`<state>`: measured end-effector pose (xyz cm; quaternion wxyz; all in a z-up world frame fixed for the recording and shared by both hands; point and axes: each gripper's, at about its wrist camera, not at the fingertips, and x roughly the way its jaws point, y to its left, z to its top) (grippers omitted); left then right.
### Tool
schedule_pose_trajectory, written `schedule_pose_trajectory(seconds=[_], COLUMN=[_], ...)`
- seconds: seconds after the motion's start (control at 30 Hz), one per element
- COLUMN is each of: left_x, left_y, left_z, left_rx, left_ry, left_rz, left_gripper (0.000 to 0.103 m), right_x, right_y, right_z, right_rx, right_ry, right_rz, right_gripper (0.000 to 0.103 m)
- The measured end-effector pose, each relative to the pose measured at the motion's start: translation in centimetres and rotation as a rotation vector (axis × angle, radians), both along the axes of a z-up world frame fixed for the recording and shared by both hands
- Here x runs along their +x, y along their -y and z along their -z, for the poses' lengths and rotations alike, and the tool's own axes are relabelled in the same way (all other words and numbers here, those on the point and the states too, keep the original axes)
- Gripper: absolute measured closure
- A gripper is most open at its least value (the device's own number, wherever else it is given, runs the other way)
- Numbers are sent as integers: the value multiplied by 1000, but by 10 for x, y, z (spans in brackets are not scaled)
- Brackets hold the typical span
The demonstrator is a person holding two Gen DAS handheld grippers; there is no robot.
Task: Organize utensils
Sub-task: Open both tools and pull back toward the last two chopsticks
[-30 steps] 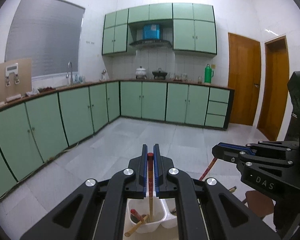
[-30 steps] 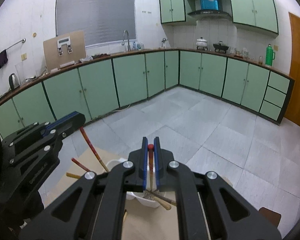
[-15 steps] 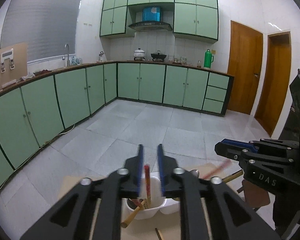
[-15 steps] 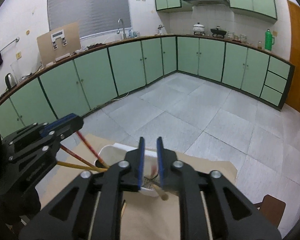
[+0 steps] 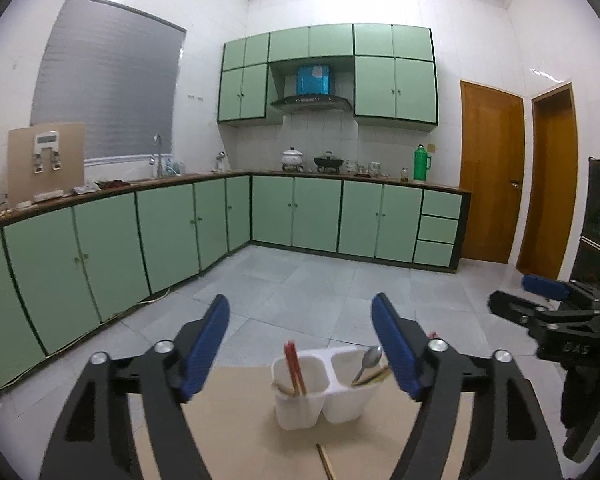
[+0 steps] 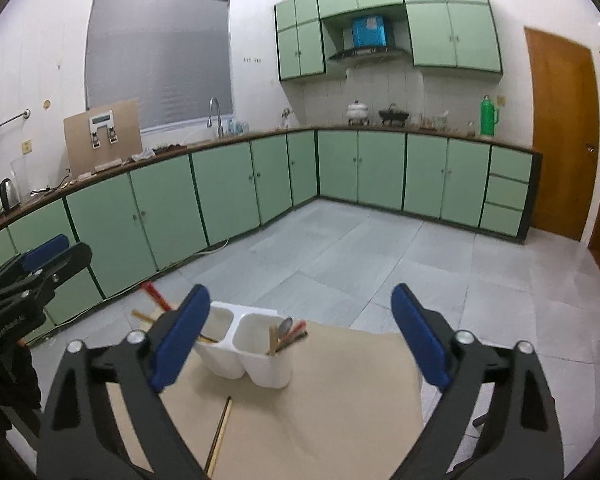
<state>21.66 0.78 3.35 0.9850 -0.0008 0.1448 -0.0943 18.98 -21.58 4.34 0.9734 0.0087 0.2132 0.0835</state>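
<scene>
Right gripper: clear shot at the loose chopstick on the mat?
Probably yes. The loose chopstick lies alone on the mat, nearer than the white holder, and the right gripper has opening, empty jaws.

You're in a home kitchen: green cabinets along two walls, range hood, sink faucet under the blinded window, pots and green thermos on the bench, kettle, tiled floor.

Both wrist cams face fwd, slightly down, near white utensil caddy, shared kitchen bkgd
</scene>
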Motion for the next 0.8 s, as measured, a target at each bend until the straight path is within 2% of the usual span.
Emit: schedule_pose_trajectory(seconds=[0.03,0.2,0.33,0.8], left_x=[-9,-49,-70,-96], left_y=[-2,-11,-14,-20], left_z=[3,31,58,169], left_rx=[-2,-15,-14,103], left_ry=[3,-35,-102,-360], left_rz=[-6,-23,-23,-48], left_gripper=[24,19,18,18], right_x=[-11,-48,-72,-104], right_y=[2,7,6,-37], right_z=[4,28,52,155], right_rx=[10,41,80,34], right_ry=[1,-14,-54,-260], right_rz=[-5,-7,-5,-11], right_gripper=[7,5,5,5])
